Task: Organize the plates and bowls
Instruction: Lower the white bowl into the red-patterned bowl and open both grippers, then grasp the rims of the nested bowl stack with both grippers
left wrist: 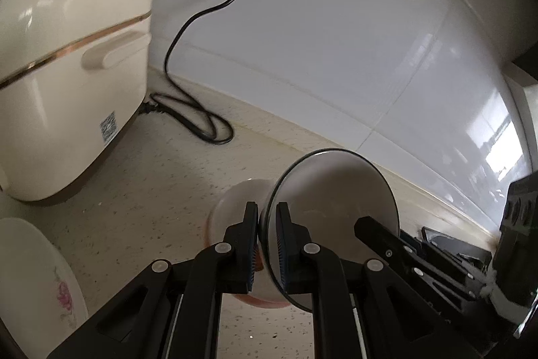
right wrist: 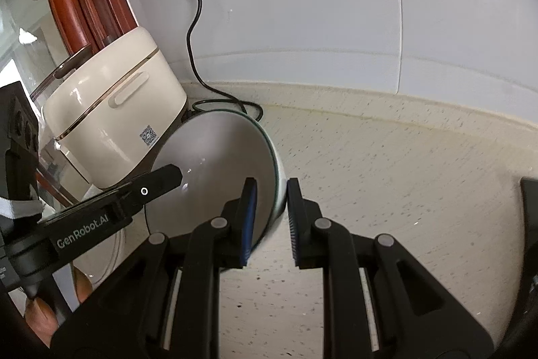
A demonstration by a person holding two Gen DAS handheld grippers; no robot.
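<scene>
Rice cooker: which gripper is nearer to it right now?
Left. The left gripper, shut on the rim of the bowl, is on the side facing the rice cooker; the right gripper straddles the opposite rim, the bowl lying between.

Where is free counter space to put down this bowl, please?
The widest bare counter lies right of the bowl, bordered by the tiled wall. A smaller patch sits between the rice cooker, the floral plate and the second bowl. It is crowded around the cord coil.
</scene>
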